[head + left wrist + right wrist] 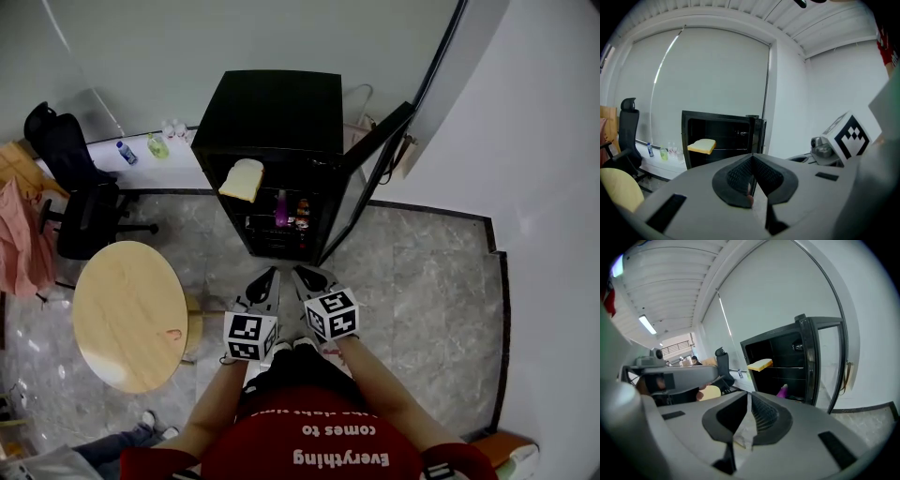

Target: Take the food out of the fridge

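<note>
1. Chair (80,187), black and wheeled, well to the left of the fridge (272,103), close to the wall.
2. Round wooden surface (127,314), left of the fridge and nearer the person, with a small red speck near its right edge.
3. Small bottles (141,148), standing on a low white ledge (178,169) just left of the fridge.
4. Bread slice (242,179), on the upper shelf inside the fridge, at the left side, jutting out past the front edge.
5. Left gripper (269,277), in front of the open fridge and well apart from it, pointing toward it; jaws pressed together, nothing held.
6. Purple bottle (280,208), upright on a lower shelf of the fridge, below and right of the bread slice; small reddish items just beside it, too small to tell.
7. Right gripper (304,275), just beside the other one, likewise in front of the fridge and apart from it; jaws closed tight, empty.
8. Door (370,178), glass-fronted, swung wide open at the right side of the fridge.
</note>
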